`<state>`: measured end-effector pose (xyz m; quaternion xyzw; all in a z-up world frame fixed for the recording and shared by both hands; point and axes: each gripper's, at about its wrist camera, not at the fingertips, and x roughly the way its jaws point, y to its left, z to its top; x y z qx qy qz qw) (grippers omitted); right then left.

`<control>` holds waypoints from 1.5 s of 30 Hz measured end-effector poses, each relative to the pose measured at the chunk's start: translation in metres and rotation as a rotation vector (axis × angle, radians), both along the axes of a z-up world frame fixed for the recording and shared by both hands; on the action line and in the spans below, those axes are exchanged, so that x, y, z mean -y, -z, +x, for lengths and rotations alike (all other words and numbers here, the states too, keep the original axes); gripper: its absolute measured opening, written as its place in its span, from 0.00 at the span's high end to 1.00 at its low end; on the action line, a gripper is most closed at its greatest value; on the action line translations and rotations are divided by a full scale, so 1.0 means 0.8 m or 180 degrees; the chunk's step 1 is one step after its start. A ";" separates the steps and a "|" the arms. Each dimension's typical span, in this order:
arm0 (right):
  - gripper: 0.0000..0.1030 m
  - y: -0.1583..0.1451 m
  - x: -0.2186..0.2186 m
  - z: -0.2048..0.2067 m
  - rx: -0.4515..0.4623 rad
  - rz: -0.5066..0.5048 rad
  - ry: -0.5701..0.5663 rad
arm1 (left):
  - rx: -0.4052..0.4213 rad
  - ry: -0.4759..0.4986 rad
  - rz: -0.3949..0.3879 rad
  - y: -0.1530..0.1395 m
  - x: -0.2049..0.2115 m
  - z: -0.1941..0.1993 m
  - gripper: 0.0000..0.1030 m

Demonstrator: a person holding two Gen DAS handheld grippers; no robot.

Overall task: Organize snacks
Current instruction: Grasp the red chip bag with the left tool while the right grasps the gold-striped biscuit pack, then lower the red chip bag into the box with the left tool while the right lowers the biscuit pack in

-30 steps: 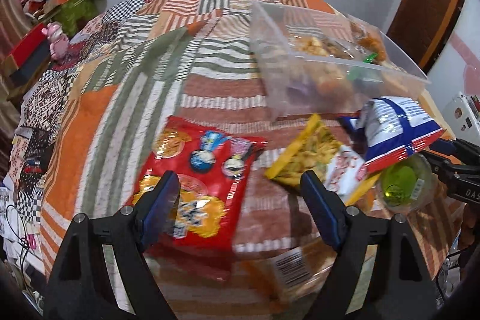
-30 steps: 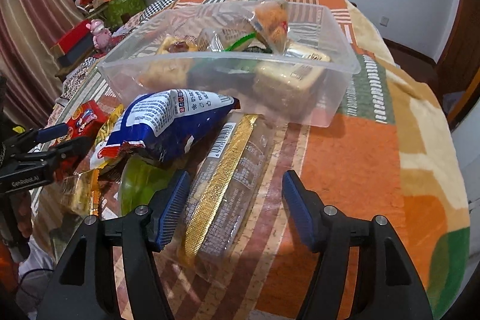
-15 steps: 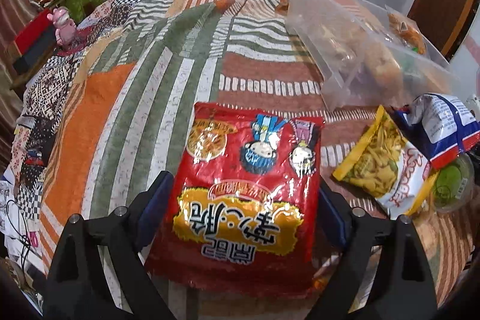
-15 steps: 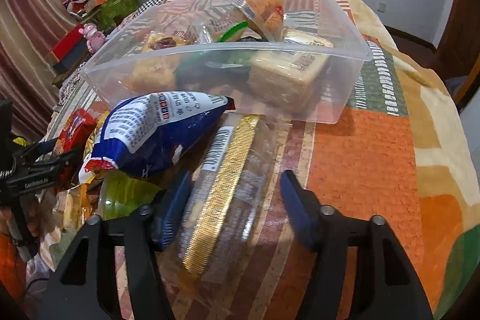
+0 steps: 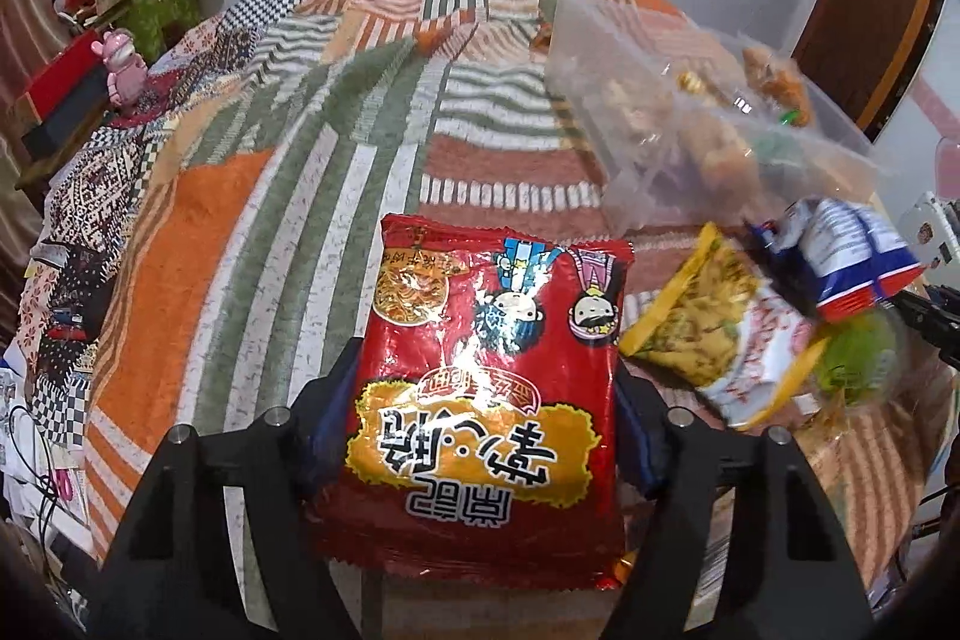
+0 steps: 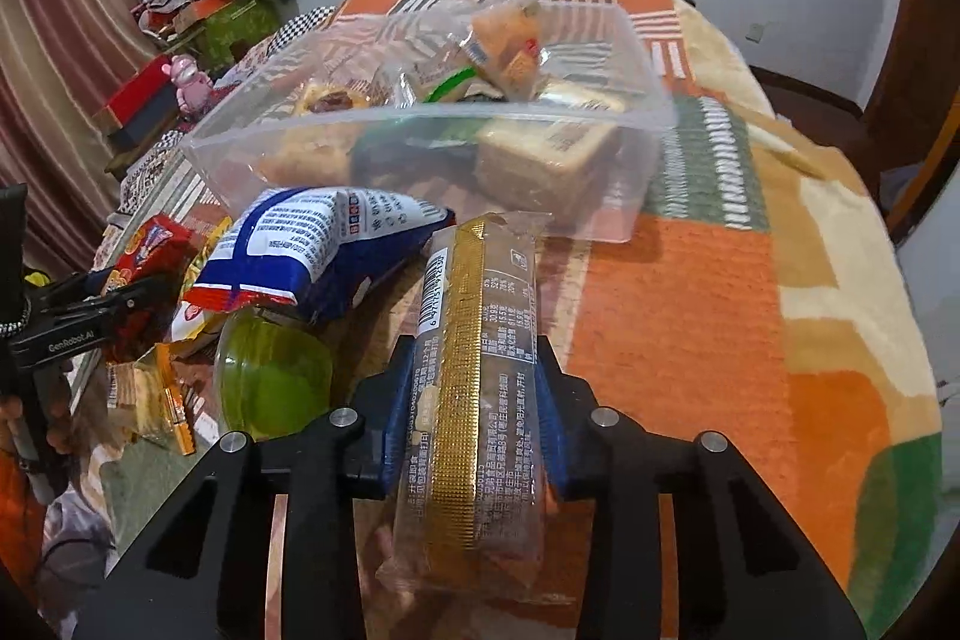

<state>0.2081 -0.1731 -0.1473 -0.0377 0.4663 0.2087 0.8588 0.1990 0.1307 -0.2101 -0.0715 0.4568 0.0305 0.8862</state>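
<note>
- On the patchwork bedspread (image 5: 336, 196): a clear plastic bin (image 6: 636, 112), already holding several wrapped snacks; loose packets lying just in front of its near wall.
- Between the blue pads of the left gripper (image 5: 483, 418): a red noodle packet (image 5: 498, 340), yellow label upside down towards the camera; jaws just closing in, pads pressing its two side edges; near end of the packet hanging over the bed's edge, far end flat on the cloth.
- To the right of the red packet: a yellow-edged snack bag (image 5: 714, 334), lying flat, apart from the red one; beyond it a blue-and-white bag (image 6: 318, 244), puffed and tilted, resting on other packets and on a green jelly cup (image 6: 270, 376).
- Between the pads of the right gripper (image 6: 474, 412): a long clear biscuit pack with a gold strip (image 6: 480, 388), pointing towards the bin; jaws just drawing in, pinching the pack at both sides; far end near the bin's front wall, whether touching it impossible to tell.
- At the left edge of the right wrist view: black frame of the other gripper, over the red packet and a small orange-printed wrapper (image 6: 150, 400); a hand (image 6: 36, 418) partly visible on its grip.
- Beyond the bed: a pink toy figure (image 5: 123, 67) beside stacked boxes.
</note>
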 end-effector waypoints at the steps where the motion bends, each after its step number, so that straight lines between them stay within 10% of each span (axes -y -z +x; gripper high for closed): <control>1: 0.68 -0.004 0.003 -0.001 0.0024 0.0007 0.0009 | 0.0039 0.0005 -0.0001 -0.007 0.002 -0.002 0.31; 23: 0.68 -0.089 0.005 0.036 0.0709 0.0176 0.0102 | 0.0737 0.0394 -0.0061 -0.122 0.081 0.047 0.31; 45: 0.68 -0.050 -0.009 0.123 0.0508 0.0143 0.0220 | 0.0616 0.0375 -0.0089 -0.095 0.092 0.172 0.31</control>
